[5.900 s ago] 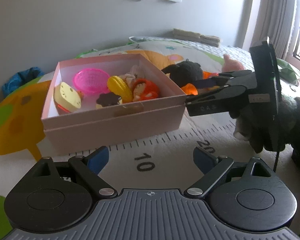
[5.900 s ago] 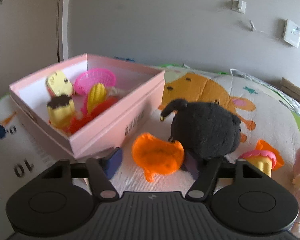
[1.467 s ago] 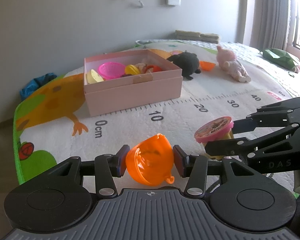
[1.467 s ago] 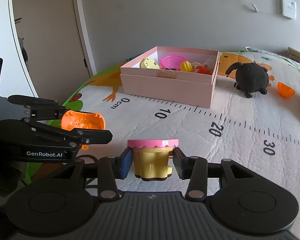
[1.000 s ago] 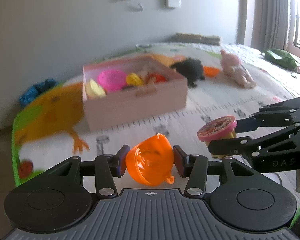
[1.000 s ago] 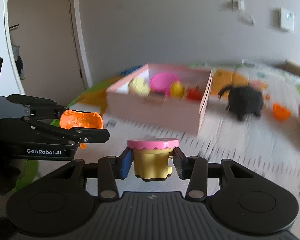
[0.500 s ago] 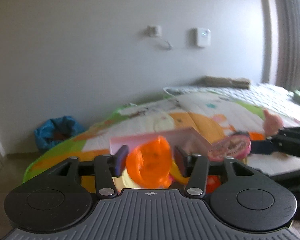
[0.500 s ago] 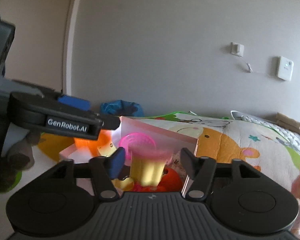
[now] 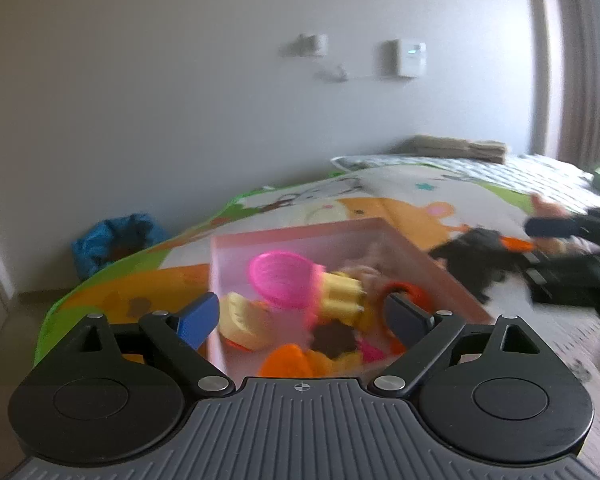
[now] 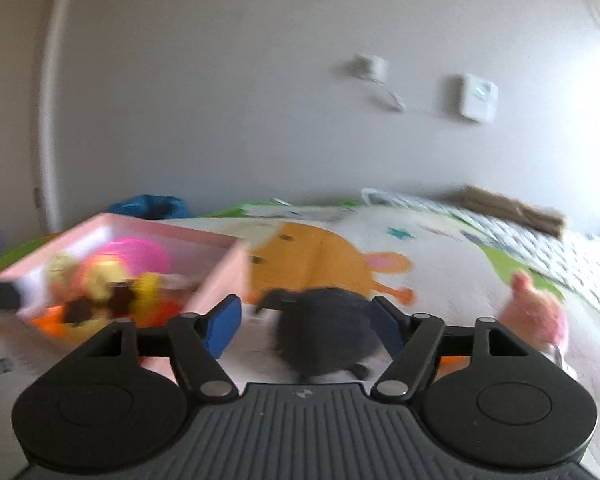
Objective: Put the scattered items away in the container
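The pink box (image 9: 300,229) lies below my left gripper (image 9: 302,318), whose jaws are opening with nothing held. The orange cup (image 9: 286,362) and the pink-topped yellow cupcake (image 9: 340,300) lie inside it, among a pink basket (image 9: 280,280) and other toys. My right gripper (image 10: 304,326) hangs right of the pink box (image 10: 204,242), and its jaws are opening too. The black plush (image 10: 324,332) shows blurred in the gap beyond its fingers, not gripped. The right gripper (image 9: 572,268) also appears at the left wrist view's right edge.
A pink doll (image 10: 536,316) lies on the printed play mat (image 10: 440,280) to the right. The black plush (image 9: 472,264) sits by the box's right wall, with an orange piece (image 9: 516,243) behind it. A blue bag (image 9: 112,244) rests by the wall.
Both grippers came over the box and opened. The orange cup and the cupcake left the fingers and now lie in the box. The right gripper has swung right toward the black plush.
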Motion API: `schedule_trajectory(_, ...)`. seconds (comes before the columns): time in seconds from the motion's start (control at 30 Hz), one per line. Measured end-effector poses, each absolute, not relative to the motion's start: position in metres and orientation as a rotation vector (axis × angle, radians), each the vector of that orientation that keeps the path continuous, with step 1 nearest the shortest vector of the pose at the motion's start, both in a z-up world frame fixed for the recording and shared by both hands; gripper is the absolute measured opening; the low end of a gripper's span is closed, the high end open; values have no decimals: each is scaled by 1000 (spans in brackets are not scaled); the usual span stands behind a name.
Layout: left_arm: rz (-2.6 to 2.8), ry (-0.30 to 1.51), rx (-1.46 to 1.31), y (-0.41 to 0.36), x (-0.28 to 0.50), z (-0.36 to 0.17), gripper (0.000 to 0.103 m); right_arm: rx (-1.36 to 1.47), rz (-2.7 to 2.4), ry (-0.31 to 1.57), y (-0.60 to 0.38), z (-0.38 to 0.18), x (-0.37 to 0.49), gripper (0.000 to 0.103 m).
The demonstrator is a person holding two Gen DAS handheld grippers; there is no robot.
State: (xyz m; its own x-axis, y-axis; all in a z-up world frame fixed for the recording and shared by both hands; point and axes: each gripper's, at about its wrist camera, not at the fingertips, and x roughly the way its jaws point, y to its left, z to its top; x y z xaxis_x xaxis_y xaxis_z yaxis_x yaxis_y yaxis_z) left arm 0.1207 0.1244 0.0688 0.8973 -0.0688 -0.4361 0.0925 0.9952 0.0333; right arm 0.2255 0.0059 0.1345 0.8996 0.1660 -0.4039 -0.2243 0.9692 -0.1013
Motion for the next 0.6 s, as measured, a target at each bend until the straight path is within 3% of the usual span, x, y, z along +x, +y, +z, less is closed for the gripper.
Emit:
schedule_trajectory(0.13, -154, 476, 28, 115, 103, 65, 95, -75, 196, 452, -16, 122, 256, 86)
schedule_trajectory(0.4, -253, 603, 34, 93, 84, 39, 96, -88, 245, 489, -10, 103, 286, 89)
schedule_trajectory(0.6, -312, 604, 59, 73, 81, 39, 96, -47, 297, 520, -21, 102, 281, 73)
